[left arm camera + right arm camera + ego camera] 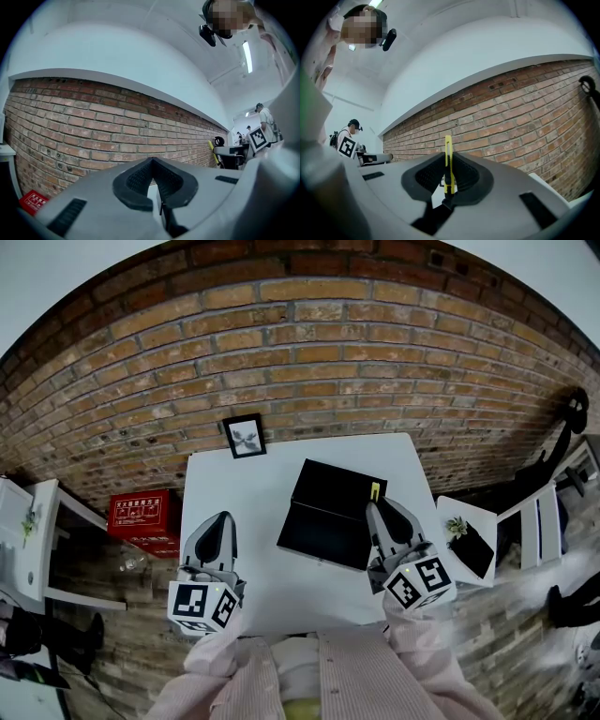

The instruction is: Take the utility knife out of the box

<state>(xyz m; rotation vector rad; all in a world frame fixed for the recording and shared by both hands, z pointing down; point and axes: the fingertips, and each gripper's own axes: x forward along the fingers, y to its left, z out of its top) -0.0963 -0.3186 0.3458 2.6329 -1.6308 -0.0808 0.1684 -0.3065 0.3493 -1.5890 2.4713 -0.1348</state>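
Pale pink finely striped shirt, buttoned placket, long matching sleeves, left gripper and right gripper with light-grey tapered shells, black ribbed pads inside each, dark slots on top, white cube bearing black square markers on each.

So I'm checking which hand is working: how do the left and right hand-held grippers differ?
The right hand-held gripper clamps the yellow utility knife upright; the left hand-held gripper holds nothing. The left's jaws meet; the right's are kept apart by the knife. The right sits by the black box; the left is off to its side. Both point toward the brick wall.
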